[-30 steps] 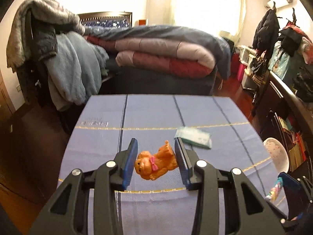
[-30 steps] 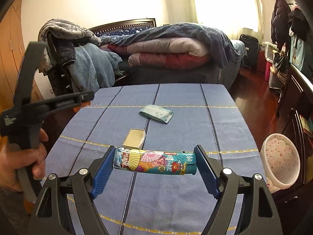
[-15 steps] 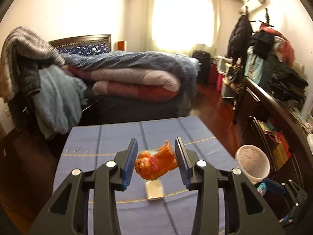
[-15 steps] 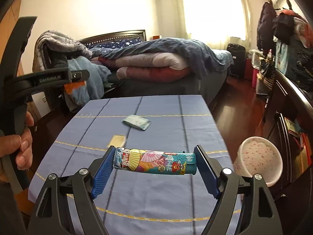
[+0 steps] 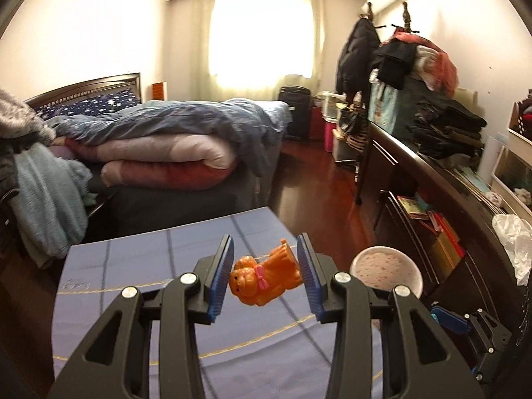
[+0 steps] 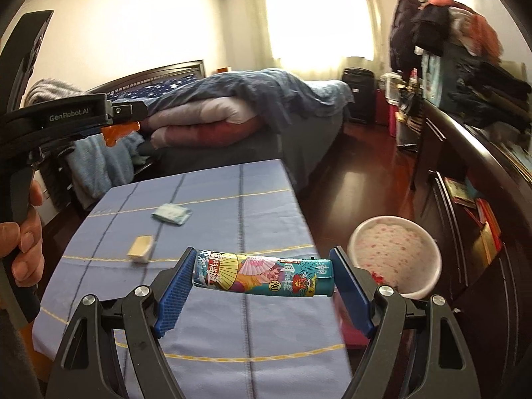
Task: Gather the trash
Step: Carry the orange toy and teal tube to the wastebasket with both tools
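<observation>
My left gripper (image 5: pixel 264 276) is shut on an orange toy dog (image 5: pixel 266 274) with a pink bow, held above the blue tablecloth (image 5: pixel 133 299). My right gripper (image 6: pixel 262 276) is shut on a colourful printed tube (image 6: pixel 262 276), held crosswise above the table's right edge. A white speckled trash bin (image 6: pixel 395 259) stands on the floor right of the table; it also shows in the left wrist view (image 5: pixel 385 271). A teal packet (image 6: pixel 171 214) and a small cream box (image 6: pixel 140 249) lie on the cloth. The left gripper shows at far left in the right wrist view (image 6: pixel 116 133), toy in it.
A bed (image 5: pixel 166 139) piled with quilts stands behind the table. A dark dresser (image 5: pixel 449 199) stacked with clothes runs along the right wall. Clothes hang over a chair (image 5: pixel 40 193) at the left. Red wooden floor (image 5: pixel 319 186) lies between bed and dresser.
Both grippers have swung to the right and risen, each keeping its hold. The trash bin has come closer to centre in both views, and the table has shifted left.
</observation>
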The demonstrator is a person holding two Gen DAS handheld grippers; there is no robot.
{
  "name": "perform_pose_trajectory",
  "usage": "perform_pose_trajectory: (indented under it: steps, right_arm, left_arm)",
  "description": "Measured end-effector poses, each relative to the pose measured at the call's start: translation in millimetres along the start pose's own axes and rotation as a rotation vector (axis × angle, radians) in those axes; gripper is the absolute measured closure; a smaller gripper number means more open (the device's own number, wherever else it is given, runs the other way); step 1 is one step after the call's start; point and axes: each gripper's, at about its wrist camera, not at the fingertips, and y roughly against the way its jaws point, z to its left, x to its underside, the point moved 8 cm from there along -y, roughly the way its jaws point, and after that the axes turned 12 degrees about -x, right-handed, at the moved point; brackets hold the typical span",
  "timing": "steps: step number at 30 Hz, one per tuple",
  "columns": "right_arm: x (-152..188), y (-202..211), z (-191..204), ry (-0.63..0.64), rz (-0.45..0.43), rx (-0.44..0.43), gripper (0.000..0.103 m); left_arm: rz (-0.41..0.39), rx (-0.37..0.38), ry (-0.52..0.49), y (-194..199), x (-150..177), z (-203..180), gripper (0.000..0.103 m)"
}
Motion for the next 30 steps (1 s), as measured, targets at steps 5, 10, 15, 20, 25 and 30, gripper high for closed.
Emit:
perform_pose_trajectory:
  steps: [5,10,15,20,25,30]
  right_arm:
    - [0.2,8.6,-29.2,-0.039,-0.014,0.048,0.023]
    - [1.3,18.6,-66.5,-0.088,-0.029,0.113,0.023]
    - [1.8,26.8,-102.2,-0.133,-0.042,0.182,0.023]
    - [3.3,30.5,-138.0,-0.173,-0.045,0.249,0.023]
    - [6.2,28.8,-175.4,-0.211,-0.040,0.321,0.023]
    - [7.9,19.8,-209.2,-0.243,-0.026,0.374,0.023]
  left_arm:
    - [0.000,0.048,-0.034,-11.7,-6.0,-38.6,0.063]
    - [0.009,0.092,-0.074,-25.8,-9.3,-76.7,0.063]
    - [0.016,0.148,-0.120,-39.8,-9.1,-120.2,0.063]
    - [0.023,0.199,-0.161,-54.9,-9.5,-162.1,0.063]
    - [0.043,0.256,-0.191,-72.6,-7.6,-205.1,0.063]
    - [0.087,0.311,-0.214,-102.3,1.9,-246.6,0.063]
